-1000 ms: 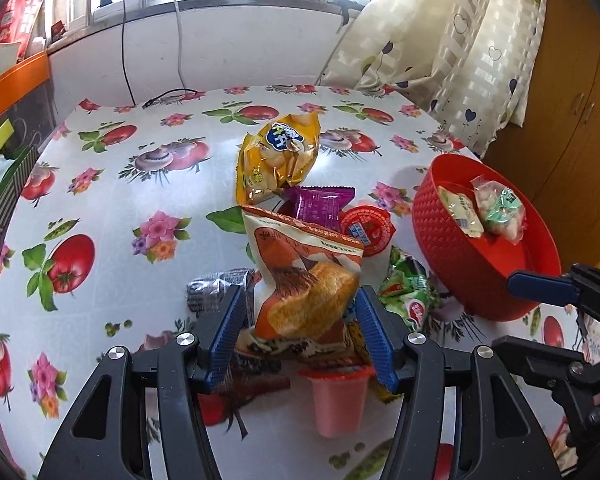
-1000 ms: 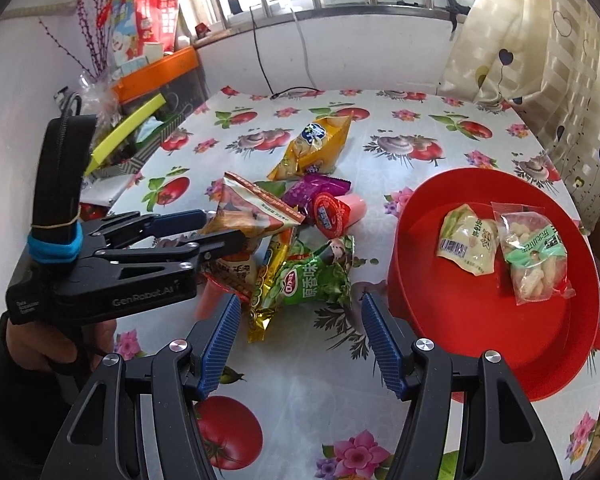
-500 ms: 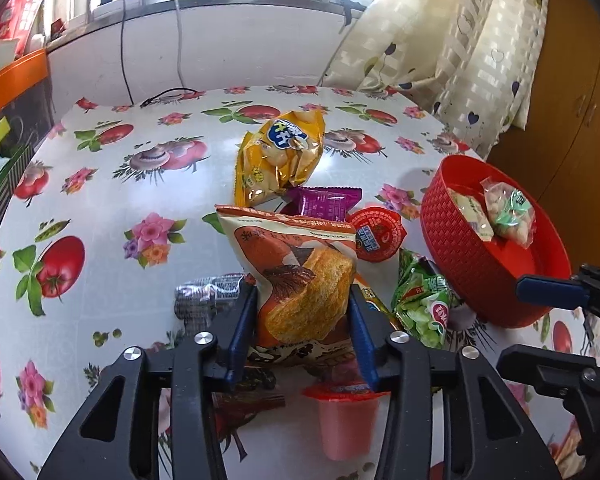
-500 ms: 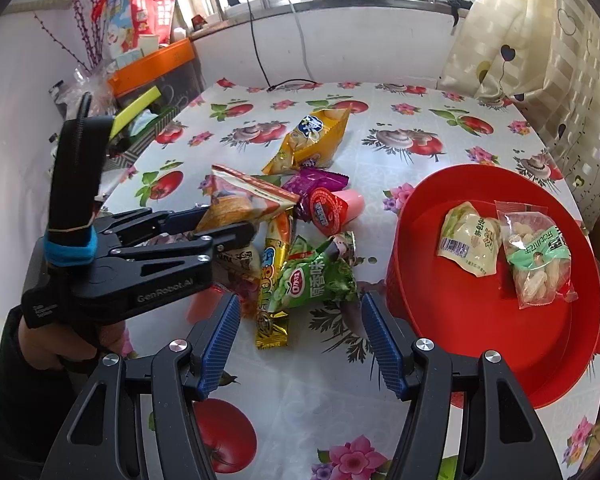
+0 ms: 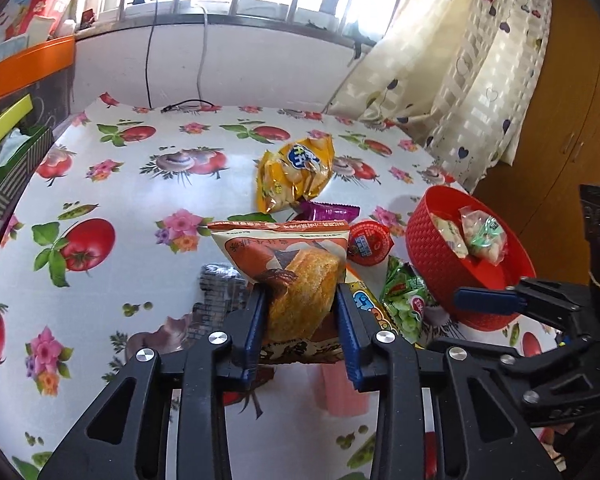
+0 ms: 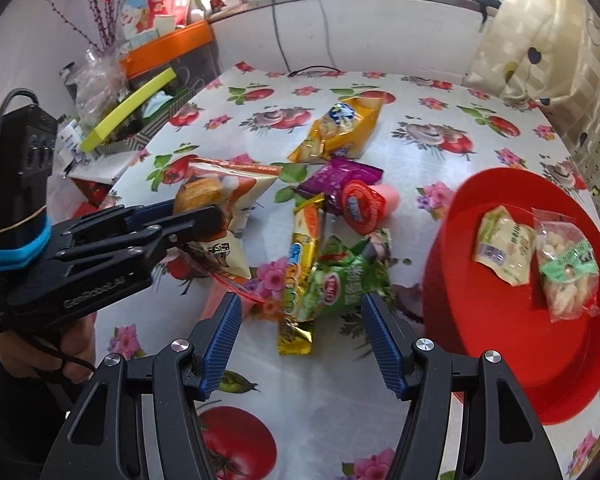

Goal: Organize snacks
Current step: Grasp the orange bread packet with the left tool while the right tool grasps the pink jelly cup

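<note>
We had the left gripper clamped on the orange cake packet, its blue pads pressing both sides and the packet raised above the pile on the flowered tablecloth. Our right gripper hung with its fingers spread wide and nothing between them, just over the green chip bag and the long yellow bar. Beyond lay a red-lidded jelly cup, a purple wrapper and a yellow biscuit bag, while the red basket to the right held two packets.
</note>
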`<state>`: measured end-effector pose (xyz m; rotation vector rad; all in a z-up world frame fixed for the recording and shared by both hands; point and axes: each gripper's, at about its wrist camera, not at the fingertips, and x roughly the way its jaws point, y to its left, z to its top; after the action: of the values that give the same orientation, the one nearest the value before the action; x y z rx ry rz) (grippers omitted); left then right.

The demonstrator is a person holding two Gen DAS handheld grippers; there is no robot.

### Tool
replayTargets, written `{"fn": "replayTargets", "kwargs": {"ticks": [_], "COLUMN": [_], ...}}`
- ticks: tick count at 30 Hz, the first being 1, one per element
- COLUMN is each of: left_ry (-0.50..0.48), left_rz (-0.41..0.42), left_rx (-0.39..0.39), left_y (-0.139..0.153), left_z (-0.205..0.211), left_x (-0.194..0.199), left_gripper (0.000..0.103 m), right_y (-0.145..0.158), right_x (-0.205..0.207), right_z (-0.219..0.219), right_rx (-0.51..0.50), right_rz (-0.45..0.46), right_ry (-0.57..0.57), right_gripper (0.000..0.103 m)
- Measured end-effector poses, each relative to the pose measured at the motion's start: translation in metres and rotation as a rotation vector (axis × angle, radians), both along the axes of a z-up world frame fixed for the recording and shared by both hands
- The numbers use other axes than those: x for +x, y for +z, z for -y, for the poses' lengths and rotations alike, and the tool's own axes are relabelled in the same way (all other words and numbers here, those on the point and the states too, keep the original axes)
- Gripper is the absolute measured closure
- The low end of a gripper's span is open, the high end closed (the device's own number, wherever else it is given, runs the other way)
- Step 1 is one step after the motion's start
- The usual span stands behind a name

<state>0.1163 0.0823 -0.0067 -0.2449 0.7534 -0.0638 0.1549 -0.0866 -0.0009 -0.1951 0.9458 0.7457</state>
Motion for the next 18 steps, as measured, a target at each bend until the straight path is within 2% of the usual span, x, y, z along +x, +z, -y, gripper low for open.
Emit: {"fn": "replayTargets", "kwargs": {"ticks": [7, 18], "left_ry": [0.02, 0.078], "left_rz": [0.034, 0.047], "left_rx": [-0.026, -0.039], "left_y": [0.009, 0.012], "left_z": [-0.015, -0.039], "left_x": [-0.015, -0.035], "left_gripper": [0.068, 0.068], "right_y": [-0.004, -0.024], "right_x": [0.001, -0.015], "right_z": [-0.018, -0.045], "right_rx": [-0.012, -0.027], "right_rz": [-0.006, -0.088], "right_ry": [0.037, 0.104], "right_gripper": [0.056, 0.057]}}
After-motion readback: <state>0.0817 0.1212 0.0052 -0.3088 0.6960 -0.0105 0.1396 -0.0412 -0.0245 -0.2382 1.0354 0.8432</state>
